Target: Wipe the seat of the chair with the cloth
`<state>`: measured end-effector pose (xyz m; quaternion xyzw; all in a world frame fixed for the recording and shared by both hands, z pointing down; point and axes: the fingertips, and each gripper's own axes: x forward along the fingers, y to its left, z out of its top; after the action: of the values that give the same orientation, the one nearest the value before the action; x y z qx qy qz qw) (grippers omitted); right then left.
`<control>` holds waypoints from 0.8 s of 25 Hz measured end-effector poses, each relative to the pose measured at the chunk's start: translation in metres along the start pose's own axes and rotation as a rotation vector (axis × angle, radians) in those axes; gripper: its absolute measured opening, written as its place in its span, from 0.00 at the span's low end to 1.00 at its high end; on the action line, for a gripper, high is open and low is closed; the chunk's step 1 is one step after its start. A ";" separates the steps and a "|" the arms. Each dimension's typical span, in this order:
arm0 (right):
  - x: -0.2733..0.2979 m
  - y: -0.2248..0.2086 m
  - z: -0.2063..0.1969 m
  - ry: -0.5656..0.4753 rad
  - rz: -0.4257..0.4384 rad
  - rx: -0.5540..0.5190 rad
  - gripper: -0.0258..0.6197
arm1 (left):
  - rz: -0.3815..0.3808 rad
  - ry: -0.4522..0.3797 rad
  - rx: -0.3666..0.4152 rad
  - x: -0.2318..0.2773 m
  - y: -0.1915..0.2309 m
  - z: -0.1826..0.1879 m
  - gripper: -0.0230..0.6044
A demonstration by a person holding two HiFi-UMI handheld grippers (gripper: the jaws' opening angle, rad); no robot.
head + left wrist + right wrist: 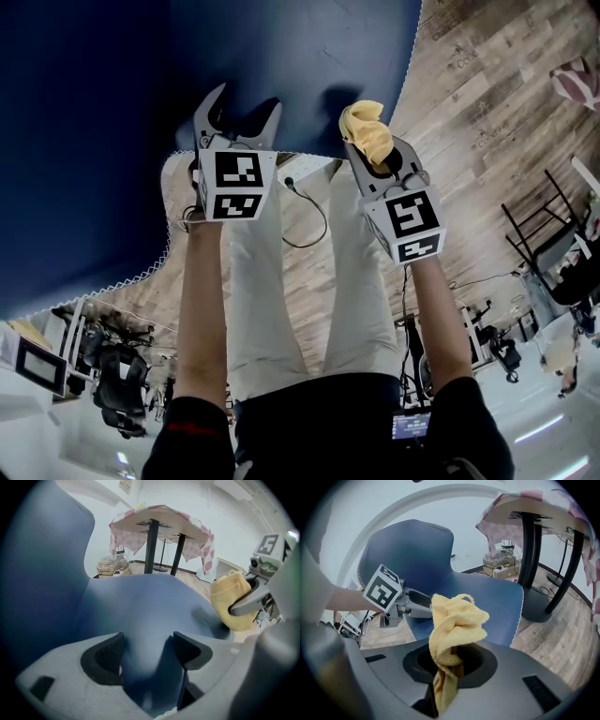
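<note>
One cloth [454,620] in right claw [447,665]; left claw [145,649] gapes, seemingly empty.

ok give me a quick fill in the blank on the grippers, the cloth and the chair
The right gripper is shut on a ____ cloth.
The left gripper has its jaws open and holds ____.
The chair seat is ____ in colour.
Missing words: yellow, nothing, blue.
</note>
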<state>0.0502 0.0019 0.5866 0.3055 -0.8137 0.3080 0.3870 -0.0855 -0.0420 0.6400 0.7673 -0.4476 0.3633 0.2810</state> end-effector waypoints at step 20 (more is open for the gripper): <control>0.011 -0.074 0.046 -0.052 -0.109 -0.078 0.12 | 0.004 -0.010 0.020 0.005 -0.001 0.000 0.56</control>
<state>0.0787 -0.0812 0.5920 0.3417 -0.8171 0.2465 0.3934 -0.0831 -0.0442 0.6443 0.7709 -0.4470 0.3645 0.2703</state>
